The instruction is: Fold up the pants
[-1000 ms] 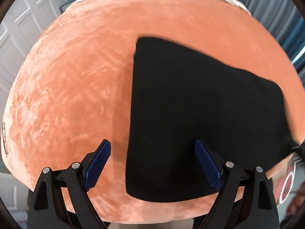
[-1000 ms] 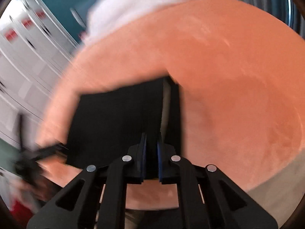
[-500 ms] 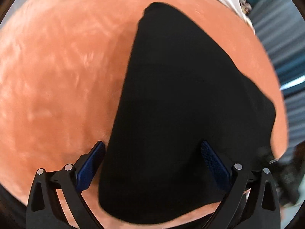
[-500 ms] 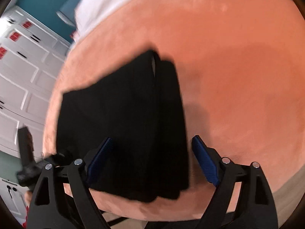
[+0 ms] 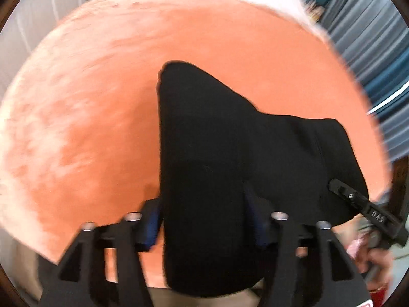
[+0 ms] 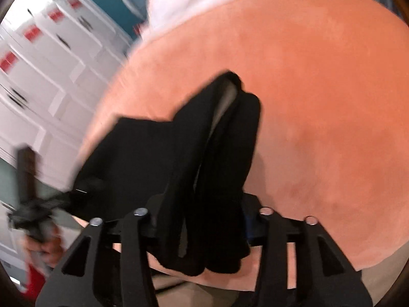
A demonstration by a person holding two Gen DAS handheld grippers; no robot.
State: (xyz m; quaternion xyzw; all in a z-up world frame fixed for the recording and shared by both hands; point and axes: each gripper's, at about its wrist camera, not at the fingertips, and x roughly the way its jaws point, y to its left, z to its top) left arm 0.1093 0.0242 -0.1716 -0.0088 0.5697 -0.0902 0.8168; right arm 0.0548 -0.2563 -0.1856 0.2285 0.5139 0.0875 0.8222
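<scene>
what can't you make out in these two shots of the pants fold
- Left wrist view: the left tongs are motion-blurred, and the black pants cover the right pad, so contact is unclear.
- Right wrist view: the pants drape over the right tongs and hide both pads.
- Both views: seams and waistband are lost in the black.
- The blanket is cut off by the lens edge.

My left gripper (image 5: 204, 220) and right gripper (image 6: 202, 217) both point steeply downward, jaws just closing around black cloth.
</scene>
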